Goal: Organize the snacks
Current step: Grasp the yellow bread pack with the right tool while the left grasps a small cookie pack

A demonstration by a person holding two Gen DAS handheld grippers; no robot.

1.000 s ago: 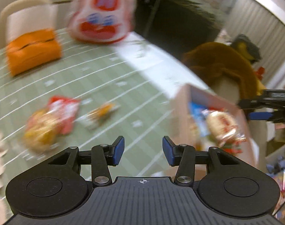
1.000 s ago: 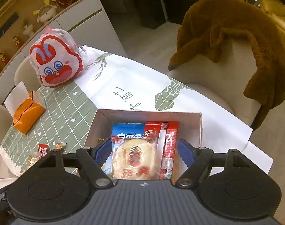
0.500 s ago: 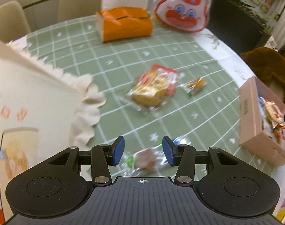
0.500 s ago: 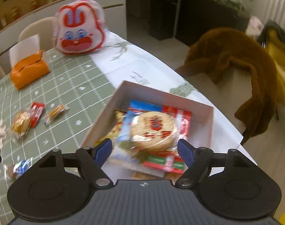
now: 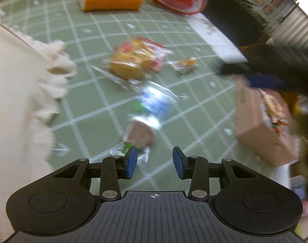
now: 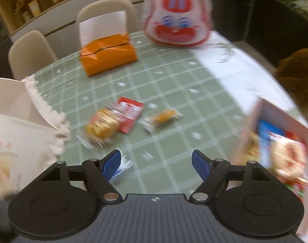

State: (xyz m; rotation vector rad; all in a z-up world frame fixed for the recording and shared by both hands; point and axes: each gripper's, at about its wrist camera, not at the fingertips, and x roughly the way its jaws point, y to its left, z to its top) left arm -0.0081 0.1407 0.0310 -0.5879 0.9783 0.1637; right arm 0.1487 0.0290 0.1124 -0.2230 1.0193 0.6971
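The left gripper [image 5: 155,163] tips down over the green checked tablecloth [image 5: 89,109]. Its jaws are closing with nothing between them. A shiny blue-and-brown snack packet [image 5: 146,117] lies just past its left finger. The right gripper [image 6: 156,163] also tips down, jaws wide and empty. The cardboard snack box [image 6: 261,121] sits at the right, full of crinkly packets.

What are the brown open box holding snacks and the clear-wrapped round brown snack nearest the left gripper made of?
Brown open box: likely cardboard, matte; flat stiff walls, no sheen, though blurred. Clear-wrapped round brown snack: thin glossy plastic film, probably; crinkled ends catch white glints, and the brown contents show through. The contents themselves are too blurred to tell.
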